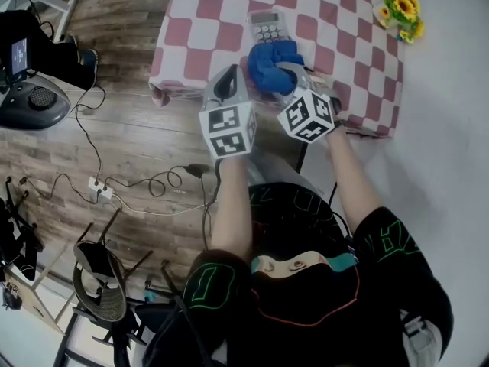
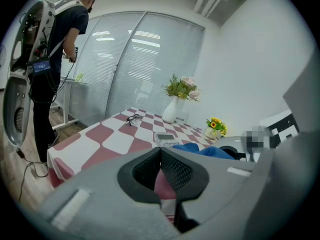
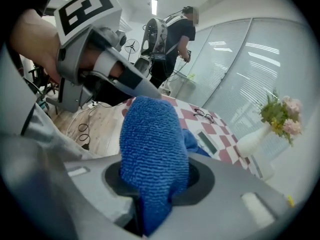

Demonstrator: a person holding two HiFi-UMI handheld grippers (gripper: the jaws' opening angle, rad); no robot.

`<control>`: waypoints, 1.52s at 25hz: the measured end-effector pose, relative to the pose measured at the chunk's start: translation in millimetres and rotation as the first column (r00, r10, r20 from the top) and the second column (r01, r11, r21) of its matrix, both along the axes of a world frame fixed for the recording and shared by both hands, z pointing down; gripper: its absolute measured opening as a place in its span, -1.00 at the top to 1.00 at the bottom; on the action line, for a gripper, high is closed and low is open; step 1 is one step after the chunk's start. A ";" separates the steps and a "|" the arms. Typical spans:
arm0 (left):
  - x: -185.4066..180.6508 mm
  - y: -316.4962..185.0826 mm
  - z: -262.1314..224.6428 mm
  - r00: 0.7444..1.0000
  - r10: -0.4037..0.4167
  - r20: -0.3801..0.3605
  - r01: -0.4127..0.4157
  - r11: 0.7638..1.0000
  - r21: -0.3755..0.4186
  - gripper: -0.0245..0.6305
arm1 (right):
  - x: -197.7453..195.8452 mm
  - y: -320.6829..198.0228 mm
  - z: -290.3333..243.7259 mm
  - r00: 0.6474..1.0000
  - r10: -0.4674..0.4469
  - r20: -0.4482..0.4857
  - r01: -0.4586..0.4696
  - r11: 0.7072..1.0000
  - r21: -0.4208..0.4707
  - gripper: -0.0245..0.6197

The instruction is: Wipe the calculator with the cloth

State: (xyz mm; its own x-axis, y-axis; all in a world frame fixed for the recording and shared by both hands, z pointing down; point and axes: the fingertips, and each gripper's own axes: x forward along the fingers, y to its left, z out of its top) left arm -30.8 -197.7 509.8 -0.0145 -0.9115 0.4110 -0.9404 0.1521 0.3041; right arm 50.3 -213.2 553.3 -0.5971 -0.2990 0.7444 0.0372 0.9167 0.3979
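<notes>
The blue cloth [image 3: 150,149] is rough, matt fabric with a looped, terry-like weave. The right gripper [image 3: 152,181] has a smooth, matt grey plastic shell. The red-and-white checked tablecloth [image 1: 336,21] looks like soft fabric. The brown plank floor [image 1: 130,113] is wood-grained.

Bare tablecloth [image 1: 336,29] lies open between the calculator [image 1: 267,26] and the flowers [image 1: 403,8]; the cloth [image 1: 273,65] crowds the calculator's near edge.

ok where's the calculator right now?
Head view, top centre: the calculator lies on the checked tablecloth, just beyond the blue cloth that the right gripper holds.
</notes>
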 end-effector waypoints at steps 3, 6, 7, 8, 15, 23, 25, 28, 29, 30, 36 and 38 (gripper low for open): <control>2.5 -0.7 -15.2 1.000 -0.006 0.007 0.006 1.000 0.023 0.89 | 4.6 12.9 -5.8 1.000 -0.027 -0.013 0.026 0.997 -0.069 0.53; 0.9 -2.8 -16.9 1.000 -0.012 0.026 0.011 0.999 0.038 0.89 | 0.0 20.5 -8.6 1.000 -0.015 0.027 0.019 0.986 -0.163 0.53; 1.6 -2.3 -17.7 0.999 -0.011 0.030 0.010 0.999 0.039 0.89 | -1.4 21.5 -12.2 0.999 0.004 0.053 0.006 0.982 -0.188 0.53; 2.2 -1.9 -20.2 0.999 -0.011 0.032 0.010 0.999 0.040 0.89 | -2.8 21.1 -17.7 0.996 0.027 0.080 -0.010 0.978 -0.206 0.53; -16.7 -12.7 -63.4 0.995 -0.034 0.098 0.025 0.995 0.093 0.89 | -14.2 -14.6 -76.0 0.950 0.183 0.253 -0.122 0.963 -0.240 0.53; -35.4 -24.5 -127.4 0.979 -0.056 0.194 0.022 0.985 0.173 0.89 | 9.9 -90.1 -156.3 0.737 0.478 0.478 -0.386 0.878 -0.283 0.53; -37.0 -30.7 -149.9 0.979 -0.055 0.195 0.010 0.975 0.221 0.89 | 17.7 -105.8 -177.2 0.677 0.521 0.520 -0.448 0.852 -0.271 0.53; -36.3 -40.5 -193.8 0.977 -0.057 0.206 -0.011 0.948 0.319 0.89 | 29.9 -121.0 -205.5 0.608 0.539 0.583 -0.494 0.832 -0.253 0.53; -34.4 -45.1 -206.2 0.973 -0.054 0.225 -0.026 0.940 0.339 0.89 | 36.2 -126.9 -213.8 0.575 0.551 0.604 -0.514 0.818 -0.258 0.53; -31.2 -50.0 -216.1 0.966 -0.047 0.253 -0.046 0.935 0.352 0.89 | 43.3 -132.6 -221.1 0.543 0.563 0.623 -0.536 0.804 -0.258 0.53; -15.3 -69.7 -254.1 0.924 -0.011 0.383 -0.145 0.915 0.377 0.89 | 57.4 -142.9 -257.9 0.437 0.535 0.723 -0.498 0.813 -0.301 0.58; -15.0 -75.7 -257.7 0.925 -0.010 0.380 -0.148 0.912 0.384 0.89 | 56.9 -142.0 -265.4 0.435 0.509 0.742 -0.470 0.832 -0.295 0.60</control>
